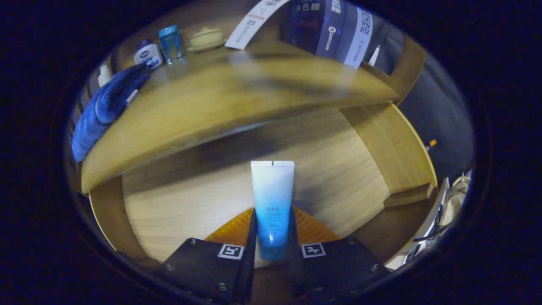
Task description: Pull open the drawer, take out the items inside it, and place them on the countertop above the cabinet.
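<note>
A white-to-blue squeeze tube [272,199] stands up between my fingers, and my gripper [272,237] is shut on its lower, blue part. Under it lies the pale wooden floor of the open drawer [178,203], with the drawer's side wall [394,148] to the right. The wooden countertop [237,93] stretches out above and beyond the tube. On its far left lie a folded blue towel [106,108], a small white-and-blue jar [148,54] and a clear blue bottle [170,42].
A beige lidded dish [206,38] sits at the back of the countertop, next to a white strip of paper [254,21]. A white bottle [103,75] stands behind the towel. White bags [449,203] lie beyond the drawer's right side.
</note>
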Motion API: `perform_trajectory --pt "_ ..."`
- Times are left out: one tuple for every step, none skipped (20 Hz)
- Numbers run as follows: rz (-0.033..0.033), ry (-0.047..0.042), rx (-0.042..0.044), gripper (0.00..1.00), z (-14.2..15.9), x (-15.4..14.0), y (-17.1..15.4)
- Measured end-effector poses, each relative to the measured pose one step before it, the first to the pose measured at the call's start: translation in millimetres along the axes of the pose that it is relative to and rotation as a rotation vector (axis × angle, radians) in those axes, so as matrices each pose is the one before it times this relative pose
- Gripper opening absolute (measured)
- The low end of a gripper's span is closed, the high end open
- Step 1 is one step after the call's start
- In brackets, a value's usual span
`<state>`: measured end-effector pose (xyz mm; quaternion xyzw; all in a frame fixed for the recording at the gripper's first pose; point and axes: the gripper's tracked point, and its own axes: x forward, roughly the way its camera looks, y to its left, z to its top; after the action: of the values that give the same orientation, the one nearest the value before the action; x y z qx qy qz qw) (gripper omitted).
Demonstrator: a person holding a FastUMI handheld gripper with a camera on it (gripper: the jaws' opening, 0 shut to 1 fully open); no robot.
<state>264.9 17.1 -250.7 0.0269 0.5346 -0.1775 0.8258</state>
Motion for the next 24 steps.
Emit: perform_trajectory --pt "-0.01604 -0.01179 -0.0019 0.35 1.11 -7.56 -2.59" --pt "-0.01943 -0.0045 0.00083 0.35 0.13 -7.46 -2.92" --pt "-0.02383 -0.00596 0.0025 0.35 -0.06 -8.65 -5.33" --pt "-0.01974 -0.01342 0.00436 0.35 1.54 -7.42 -4.31" --pt "-0.01578 -0.01693 0.00646 0.35 1.41 -7.59 -4.55" --pt "-0.01195 -0.02405 0.00643 0.35 3.82 -8.11 -4.59" --pt "-0.00653 -0.02843 0.0104 0.35 5.29 -7.64 -3.89" --pt "-0.008 -0.03179 0.01313 0.35 5.0 -8.41 -4.87" --pt "-0.00886 -0.02691 0.00938 0.35 3.98 -7.65 -5.37" --pt "-0.00948 -0.0302 0.00581 0.35 4.33 -8.04 -5.67" --pt "-0.00503 -0.03313 0.00639 0.35 4.23 -5.18 -5.56" --pt "-0.0022 -0.02976 0.00868 0.35 4.89 -6.41 -4.8" --pt "0.00097 -0.033 0.00732 0.35 6.56 -5.71 -4.42" --pt "0.00436 -0.03392 0.00604 0.35 7.81 -4.92 -2.48" --pt "0.00562 -0.03249 0.00786 0.35 8.39 -3.45 -1.37" --pt "0.00882 -0.03279 0.00608 0.35 10.08 -3.39 0.3" --pt "0.01204 -0.02702 0.01326 0.35 9.28 -1.08 1.62" --pt "0.01809 -0.02045 0.01095 0.35 8.91 0.74 5.06" --pt "0.02004 -0.0185 -0.00311 0.35 6.47 0.09 4.35" --pt "0.0114 -0.01324 -0.00796 0.35 7.03 0.96 3.73" --pt "0.01171 -0.00573 -0.01004 0.35 7.91 1.6 2.9" --pt "0.01761 -0.00055 -0.00795 0.35 3.93 4.6 6.07" --pt "0.02467 -0.00177 -0.00783 0.35 4.29 6.91 9.38" --pt "0.03326 0.00045 -0.00299 0.35 1.53 11.14 11.45"
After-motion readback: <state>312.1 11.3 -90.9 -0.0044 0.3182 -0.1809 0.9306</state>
